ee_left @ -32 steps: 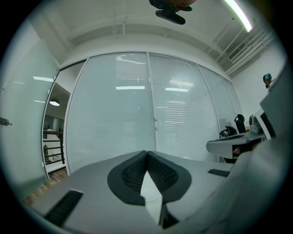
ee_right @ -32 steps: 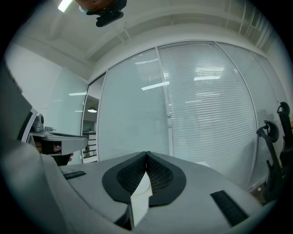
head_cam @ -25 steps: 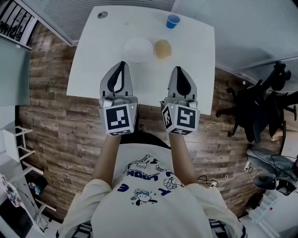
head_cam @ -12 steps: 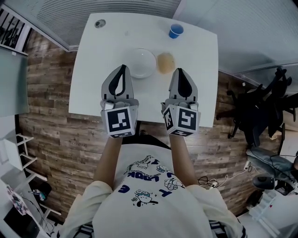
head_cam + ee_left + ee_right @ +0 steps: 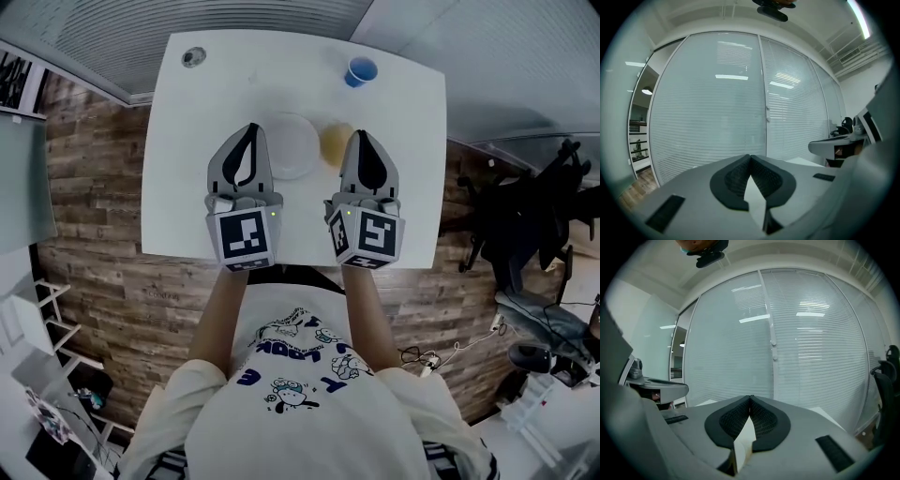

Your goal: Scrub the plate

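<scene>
- Glass wall with closed blinds (image 5: 717, 108): fills the background of both gripper views, beyond the far edge of the table.
- Wood-plank floor (image 5: 94, 187): brown boards, visible to the left and right of the table in the head view.
- White table (image 5: 281, 56): rectangular, directly in front of the person. It carries the plate, sponge, cup and a small round item.
- Person (image 5: 300, 394): seen from above, wearing a pale printed T-shirt. Both forearms reach forward over the near edge of the table, one gripper in each hand.
- Black office chair (image 5: 525, 220): on the floor to the right of the table, well apart from it.
- Left gripper (image 5: 248, 129): over the near half of the table, pointing away from the person. In its own view (image 5: 750, 157) the dark ribbed pads meet at the tips and nothing lies between them. Its tip sits just beside the left edge of the plate.
- Right gripper (image 5: 363, 136): parallel to the left one, also over the table. Its own view (image 5: 750, 398) shows the pads closed together and empty. Its tip overlaps the right side of the sponge in the head view.
- Plate (image 5: 292, 145): white and round, lying flat on the table between the two gripper tips, nearer the left one.
- Sponge (image 5: 331, 142): yellowish, on the table just right of the plate. Whether the two touch cannot be told.
- Blue cup (image 5: 361, 71): upright near the far right part of the table, apart from the plate and sponge.
- Small round dark item (image 5: 193, 57): at the far left corner of the table, too small to identify.
</scene>
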